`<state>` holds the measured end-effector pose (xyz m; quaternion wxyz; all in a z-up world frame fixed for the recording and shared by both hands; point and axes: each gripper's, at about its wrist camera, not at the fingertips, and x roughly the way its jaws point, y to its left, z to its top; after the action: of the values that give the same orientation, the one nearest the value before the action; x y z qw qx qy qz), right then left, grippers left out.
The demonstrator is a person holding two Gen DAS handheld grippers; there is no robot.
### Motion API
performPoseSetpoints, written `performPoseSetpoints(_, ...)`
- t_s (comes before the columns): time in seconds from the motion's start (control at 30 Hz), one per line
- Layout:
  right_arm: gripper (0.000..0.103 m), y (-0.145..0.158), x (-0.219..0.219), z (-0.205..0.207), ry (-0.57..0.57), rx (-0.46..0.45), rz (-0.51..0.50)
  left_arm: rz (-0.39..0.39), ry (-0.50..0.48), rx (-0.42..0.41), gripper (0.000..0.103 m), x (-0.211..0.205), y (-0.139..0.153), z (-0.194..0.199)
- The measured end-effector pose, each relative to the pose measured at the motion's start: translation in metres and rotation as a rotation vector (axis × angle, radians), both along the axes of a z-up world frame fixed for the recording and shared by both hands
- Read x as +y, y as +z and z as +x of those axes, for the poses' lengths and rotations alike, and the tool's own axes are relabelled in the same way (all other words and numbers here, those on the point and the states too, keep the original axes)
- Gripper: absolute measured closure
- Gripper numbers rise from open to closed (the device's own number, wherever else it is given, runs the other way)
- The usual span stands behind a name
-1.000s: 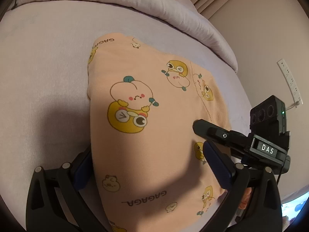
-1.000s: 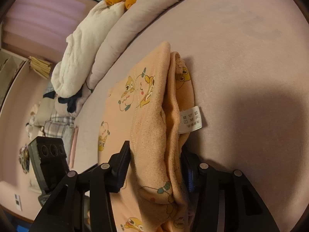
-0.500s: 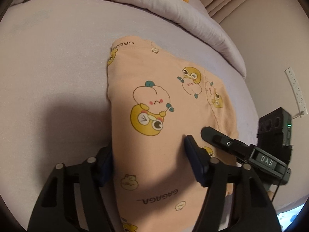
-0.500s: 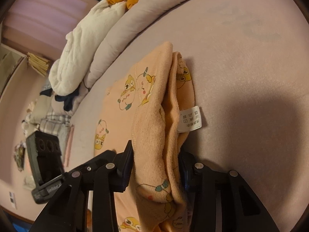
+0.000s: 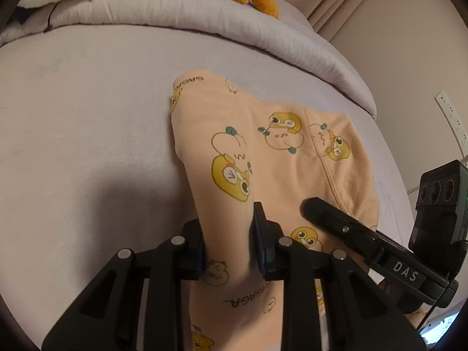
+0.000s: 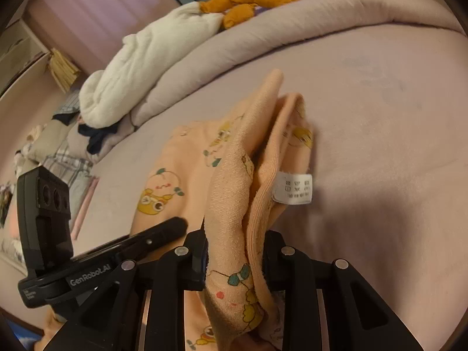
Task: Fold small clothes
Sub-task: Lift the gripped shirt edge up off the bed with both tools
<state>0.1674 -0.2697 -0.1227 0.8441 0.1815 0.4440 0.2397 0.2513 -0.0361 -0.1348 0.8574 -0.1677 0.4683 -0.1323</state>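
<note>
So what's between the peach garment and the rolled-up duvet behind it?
Only bare lilac bedsheet lies between the peach garment and the duvet; the left wrist view shows it.

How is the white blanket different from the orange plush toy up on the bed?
The white blanket is pale and much bigger than the orange plush toy, which is bright and small. The white blanket lies crumpled in a long heap, while the orange plush toy shows thin curved limbs. Both look soft, and both rest on the folded lilac quilt at the far side of the bed.
</note>
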Motion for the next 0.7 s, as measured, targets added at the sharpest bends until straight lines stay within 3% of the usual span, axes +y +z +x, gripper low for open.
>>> performPoseSetpoints(0.7, 0.075, 0.046, 0.036, -0.103, 0.125, -0.075, 0.026, 0.011, 0.021, -0.042, 0.078, 0.024, 0.035, -0.114)
